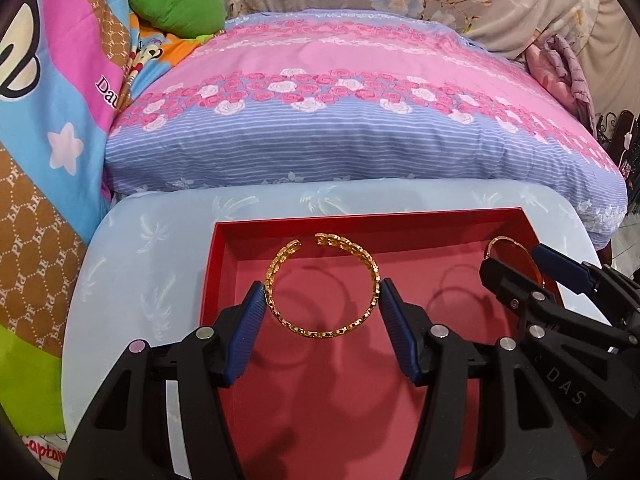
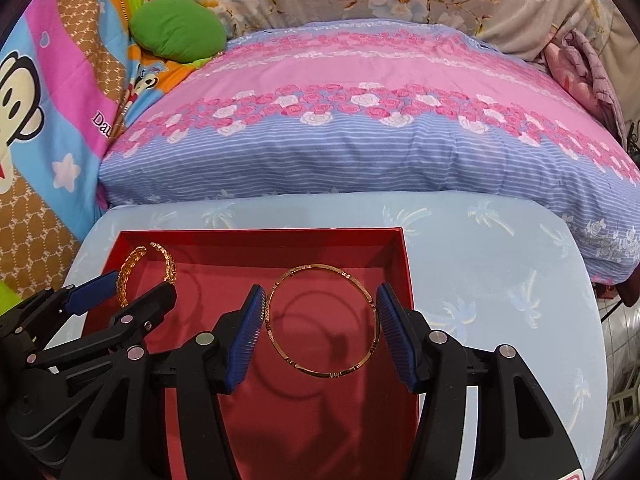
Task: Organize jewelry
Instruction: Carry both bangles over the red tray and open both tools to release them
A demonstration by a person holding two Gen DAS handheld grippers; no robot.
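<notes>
A gold chain-link cuff bracelet (image 1: pixel 320 330) with a gap at its far side hangs between the blue pads of my left gripper (image 1: pixel 322 284), which is shut on its two sides. It is above the floor of the red box (image 1: pixel 360 220) and casts a shadow there. My right gripper (image 2: pixel 320 292) is shut the same way on a thin gold bangle (image 2: pixel 320 374) over the right half of the red box (image 2: pixel 260 234). Each wrist view shows the other gripper beside it: the right gripper (image 1: pixel 520 264) with the bangle (image 1: pixel 500 240), the left gripper (image 2: pixel 134 286) with the cuff (image 2: pixel 168 264).
The box sits on a pale blue table (image 2: pixel 500 280) with a palm print. Behind the table lies a pink and blue floral pillow (image 1: pixel 340 120). A green cushion (image 1: pixel 176 0) and a cartoon blanket (image 1: pixel 60 80) are at the left, and floral fabric hangs at the back.
</notes>
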